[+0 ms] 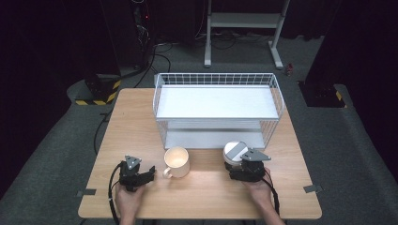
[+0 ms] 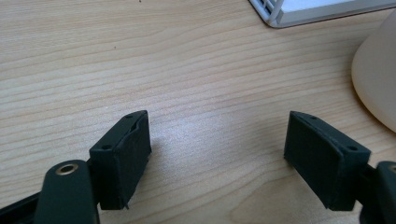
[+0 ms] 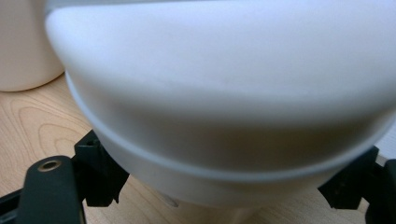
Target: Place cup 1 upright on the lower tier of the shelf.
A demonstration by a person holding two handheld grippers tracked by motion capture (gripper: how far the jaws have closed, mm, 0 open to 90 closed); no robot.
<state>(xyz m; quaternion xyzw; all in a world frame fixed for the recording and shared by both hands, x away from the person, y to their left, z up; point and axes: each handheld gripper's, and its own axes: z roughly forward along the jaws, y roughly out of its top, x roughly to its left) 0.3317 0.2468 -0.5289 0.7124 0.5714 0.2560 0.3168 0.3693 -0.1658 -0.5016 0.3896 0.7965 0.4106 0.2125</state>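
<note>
two mugs on one wooden table [image 1: 141,122]: a cream mug [image 1: 177,162] standing free, a white mug [image 1: 234,152] between the right gripper [image 1: 241,165] jaws, touching both. left gripper [image 1: 149,172] gapes empty beside one wire rack [image 1: 217,80].

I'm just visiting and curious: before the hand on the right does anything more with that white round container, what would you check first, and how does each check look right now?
1. White container sits between the jaws of the right gripper: ok, one jaw shows on each side in the right gripper view.
2. Pads firmly pressing on it: cannot tell.
3. Container stands upright on the table: ok.
4. Cream mug stands apart from the container: ok, a gap shows in the high view.
5. Left gripper is open, with nothing between its jaws: ok.
6. White wire rack has a free shelf: ok.
</note>
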